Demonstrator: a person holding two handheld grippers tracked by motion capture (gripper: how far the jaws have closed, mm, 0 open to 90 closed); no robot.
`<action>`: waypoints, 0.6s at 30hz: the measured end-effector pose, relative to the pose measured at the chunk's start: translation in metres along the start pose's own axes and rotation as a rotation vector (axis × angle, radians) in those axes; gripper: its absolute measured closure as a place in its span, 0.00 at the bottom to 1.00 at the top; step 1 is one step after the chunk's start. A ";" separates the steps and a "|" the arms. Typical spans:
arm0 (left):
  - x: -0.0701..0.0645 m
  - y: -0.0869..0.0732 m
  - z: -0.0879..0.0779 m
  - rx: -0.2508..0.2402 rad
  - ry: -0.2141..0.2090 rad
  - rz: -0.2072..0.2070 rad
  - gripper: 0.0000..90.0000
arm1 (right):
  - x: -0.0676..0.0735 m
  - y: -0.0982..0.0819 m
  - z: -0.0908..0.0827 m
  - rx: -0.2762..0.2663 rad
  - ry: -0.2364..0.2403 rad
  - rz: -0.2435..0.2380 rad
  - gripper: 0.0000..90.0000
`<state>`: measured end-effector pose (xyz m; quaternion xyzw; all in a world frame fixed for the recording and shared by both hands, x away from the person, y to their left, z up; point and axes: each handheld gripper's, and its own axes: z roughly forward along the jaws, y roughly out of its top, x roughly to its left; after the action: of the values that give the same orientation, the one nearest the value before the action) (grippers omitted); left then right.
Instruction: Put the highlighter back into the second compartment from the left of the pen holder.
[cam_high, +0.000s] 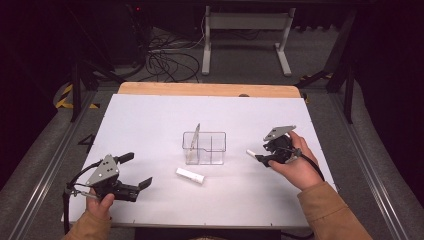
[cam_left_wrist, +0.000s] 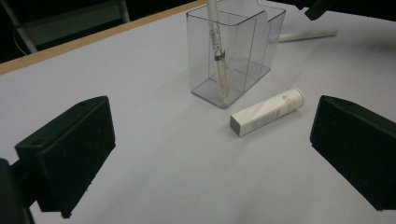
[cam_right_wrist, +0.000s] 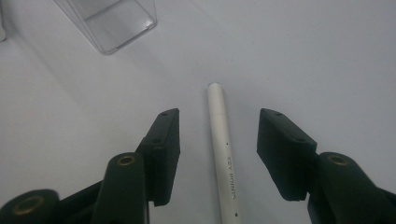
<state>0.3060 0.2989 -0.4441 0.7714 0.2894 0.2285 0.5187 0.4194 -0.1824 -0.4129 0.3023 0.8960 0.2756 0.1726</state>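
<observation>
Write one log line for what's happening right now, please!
right tool: open around white pen, not gripping | left tool: open, idle | clear organizer: one pen inside

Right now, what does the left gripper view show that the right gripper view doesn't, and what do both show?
Left gripper view: a pen standing in the clear organizer, and a white tube lying beside it. Right gripper view: the right gripper with jaws open either side of a white pen, not touching it. Both: the organizer, that white pen, and the white table.
</observation>
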 end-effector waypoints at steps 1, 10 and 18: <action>0.000 0.000 0.000 0.001 0.000 0.000 0.01 | 0.000 0.001 0.001 0.007 -0.001 -0.001 0.57; 0.000 0.000 0.000 0.000 0.002 0.001 0.01 | -0.001 0.004 0.010 0.079 0.007 -0.011 0.62; 0.000 0.000 0.000 0.001 0.001 0.001 0.01 | -0.003 0.006 0.018 0.134 0.011 -0.028 0.67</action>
<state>0.3060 0.2992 -0.4441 0.7718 0.2892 0.2288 0.5179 0.4326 -0.1734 -0.4229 0.2991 0.9175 0.2142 0.1510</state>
